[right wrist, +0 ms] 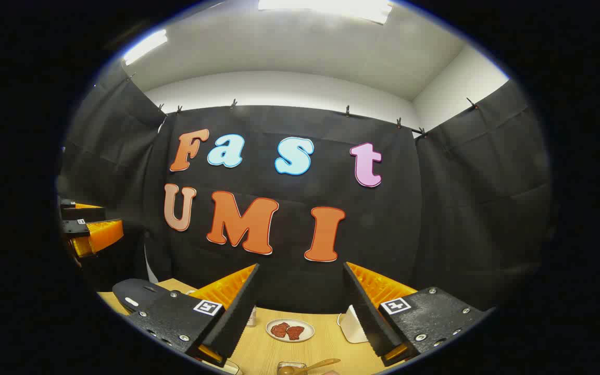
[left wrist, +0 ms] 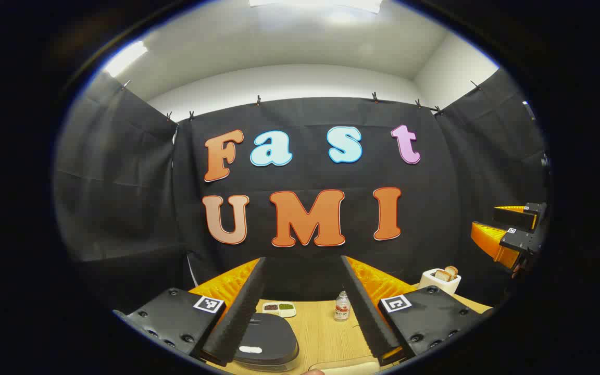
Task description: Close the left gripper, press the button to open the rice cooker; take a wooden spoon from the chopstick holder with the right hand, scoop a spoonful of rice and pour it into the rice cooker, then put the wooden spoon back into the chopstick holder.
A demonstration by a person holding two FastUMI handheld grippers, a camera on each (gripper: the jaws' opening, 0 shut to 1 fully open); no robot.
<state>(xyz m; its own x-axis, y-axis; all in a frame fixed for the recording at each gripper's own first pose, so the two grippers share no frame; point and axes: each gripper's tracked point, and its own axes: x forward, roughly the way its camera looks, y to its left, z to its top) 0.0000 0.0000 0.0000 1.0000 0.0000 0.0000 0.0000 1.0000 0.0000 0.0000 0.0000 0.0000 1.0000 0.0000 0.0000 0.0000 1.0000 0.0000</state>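
Left gripper view: left claw (left wrist: pixel 304 307) open, level above rice cooker (left wrist: pixel 267 341).

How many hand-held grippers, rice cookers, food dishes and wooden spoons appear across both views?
Hand-held grippers: 2 (left hand-held gripper, right hand-held gripper)
Rice cooker: 1
Food dishes: 2 (divided dish, round plate)
Wooden spoon: 1
Total: 6

Dark grey rice cooker (left wrist: pixel 266 341), pale wooden table (left wrist: pixel 321 333)
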